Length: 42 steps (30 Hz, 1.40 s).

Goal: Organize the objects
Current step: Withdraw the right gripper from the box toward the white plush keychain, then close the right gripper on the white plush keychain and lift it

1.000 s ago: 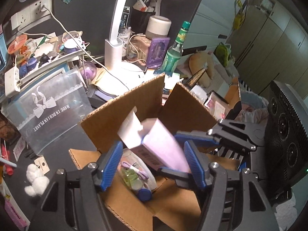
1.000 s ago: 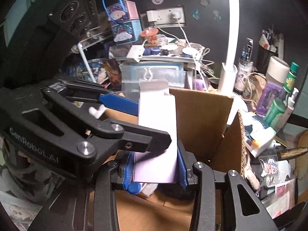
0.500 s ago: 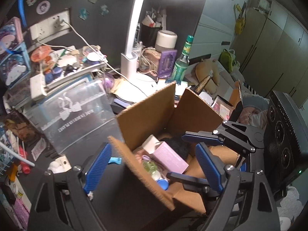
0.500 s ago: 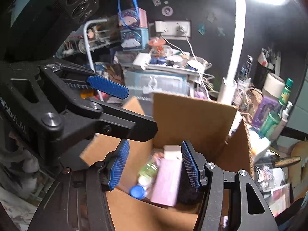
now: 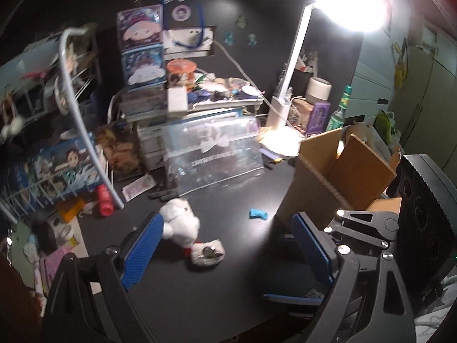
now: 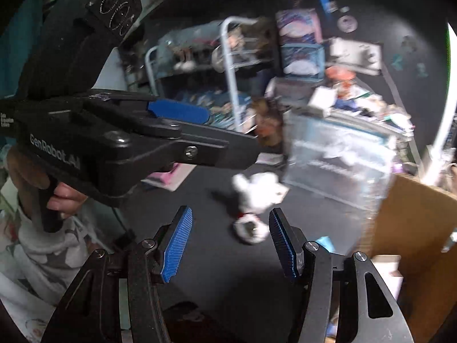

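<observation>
A white plush toy (image 5: 185, 230) with a red bit lies on the black desk (image 5: 217, 294), just ahead of my open, empty left gripper (image 5: 228, 245). It also shows in the right wrist view (image 6: 255, 197), beyond my open, empty right gripper (image 6: 231, 245). The open cardboard box (image 5: 328, 177) stands at the right; its contents are hidden from here. It also shows in the right wrist view (image 6: 414, 228). A small blue scrap (image 5: 258, 213) lies on the desk beside the box. The left gripper shows at the left of the right wrist view (image 6: 177, 111).
A clear plastic pouch (image 5: 211, 154) stands behind the plush. A lit white desk lamp (image 5: 288, 85) and a green bottle (image 5: 338, 111) are at the back right. A wire rack (image 5: 77, 114) with boxes and a red bottle (image 5: 105, 200) crowd the left.
The pink box held a second ago was dropped into the cardboard box. Both grippers have opened, pulled back out of the box and swung left toward the plush toy.
</observation>
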Tool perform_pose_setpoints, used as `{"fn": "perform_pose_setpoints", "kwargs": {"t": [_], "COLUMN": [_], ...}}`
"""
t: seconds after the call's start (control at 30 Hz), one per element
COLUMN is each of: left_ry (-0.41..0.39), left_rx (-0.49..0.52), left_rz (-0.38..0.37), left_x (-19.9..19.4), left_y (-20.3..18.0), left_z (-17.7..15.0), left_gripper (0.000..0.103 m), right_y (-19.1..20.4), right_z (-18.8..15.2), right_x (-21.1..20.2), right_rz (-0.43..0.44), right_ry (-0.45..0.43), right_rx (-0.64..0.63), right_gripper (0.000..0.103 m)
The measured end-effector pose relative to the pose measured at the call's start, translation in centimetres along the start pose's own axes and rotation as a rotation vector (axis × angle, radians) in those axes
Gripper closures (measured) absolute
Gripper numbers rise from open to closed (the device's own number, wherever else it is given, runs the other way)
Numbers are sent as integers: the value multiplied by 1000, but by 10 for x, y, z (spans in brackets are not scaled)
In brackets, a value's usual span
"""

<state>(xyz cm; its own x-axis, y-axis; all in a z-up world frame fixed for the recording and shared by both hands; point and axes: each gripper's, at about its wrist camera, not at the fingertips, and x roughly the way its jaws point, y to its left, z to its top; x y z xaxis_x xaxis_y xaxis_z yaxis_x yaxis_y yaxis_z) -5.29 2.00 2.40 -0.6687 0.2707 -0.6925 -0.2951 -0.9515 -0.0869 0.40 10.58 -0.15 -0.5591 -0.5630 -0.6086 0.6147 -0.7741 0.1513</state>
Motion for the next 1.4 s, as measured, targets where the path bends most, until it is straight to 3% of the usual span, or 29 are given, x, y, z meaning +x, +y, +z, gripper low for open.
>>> {"fn": "perform_pose_setpoints", "kwargs": {"t": [0.2,0.53,0.87,0.93,1.1,1.2,1.3,1.4], "left_ry": [-2,26,16,20,32,38,50,84], "left_rx": [-24,-124,-185,-195,-204,-208,-209,-219], "left_rz": [2,-9,-17,-14,-14,-20,-24,-37], "left_x": [22,40,40,40,43,46,49,55], "left_y": [29,57,74,77,82,83,83,83], "left_z": [-41,-87,-98,-98,-97,-97,-96,-95], "left_gripper": [13,13,13,13,13,13,13,13], "right_y": [17,-15,-39,-44,-49,-45,-38,-36], "right_z": [-18,-66,-55,-53,-49,-48,-49,-49], "right_x": [54,105,146,157,172,172,173,168], "right_rz": [27,-100,-91,-126,-135,-109,-136,-111], "right_ry": [105,113,171,183,204,205,211,205], "right_rx": [20,113,97,77,32,7,-43,-31], "right_gripper": [50,50,50,44,43,62,67,69]}}
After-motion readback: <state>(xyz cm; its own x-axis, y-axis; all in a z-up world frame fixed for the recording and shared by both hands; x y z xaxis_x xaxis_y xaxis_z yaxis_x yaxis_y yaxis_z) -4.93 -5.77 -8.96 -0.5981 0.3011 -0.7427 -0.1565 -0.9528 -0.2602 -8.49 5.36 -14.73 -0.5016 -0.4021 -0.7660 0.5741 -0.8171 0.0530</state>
